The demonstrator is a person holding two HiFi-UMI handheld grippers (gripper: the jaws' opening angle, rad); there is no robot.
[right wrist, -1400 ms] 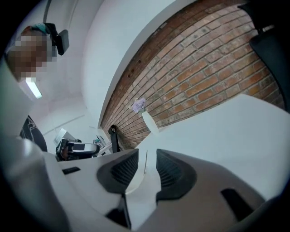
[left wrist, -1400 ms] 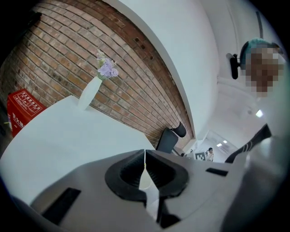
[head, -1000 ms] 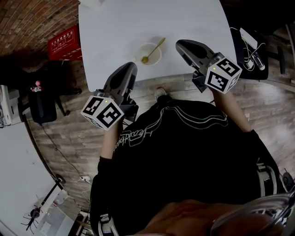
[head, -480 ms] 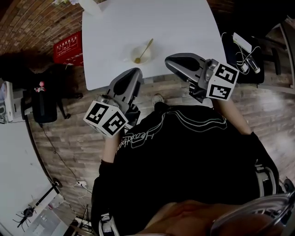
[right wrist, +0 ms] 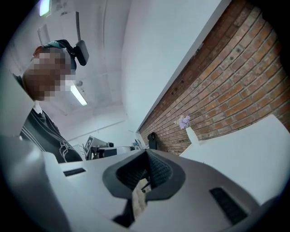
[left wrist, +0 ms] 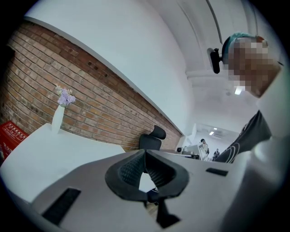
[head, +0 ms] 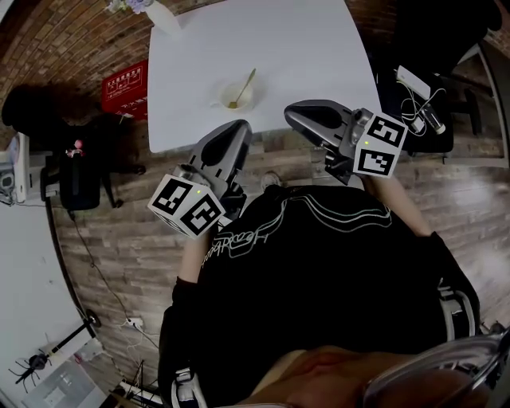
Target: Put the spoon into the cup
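A small white cup (head: 236, 96) stands near the front edge of the white table (head: 303, 48), and a gold spoon (head: 243, 86) rests in it with its handle leaning out to the upper right. Both grippers hang in front of the table edge, over the wooden floor, clear of the cup. My left gripper (head: 234, 129) is shut and holds nothing; its tips (left wrist: 145, 152) meet. To the right of the cup and nearer to me, my right gripper (head: 293, 114) is also shut and empty, its tips (right wrist: 146, 154) together. Neither gripper view shows the cup.
A white vase (head: 163, 14) with pale flowers stands at the table's far left corner. A red box (head: 125, 82) sits on the floor left of the table. A dark chair (head: 70, 179) stands at left, and a black stool (head: 418, 100) with cables at right.
The table and cup have slid upward and away in the head view. Both grippers have come back from over the table edge toward the person's body, staying shut.
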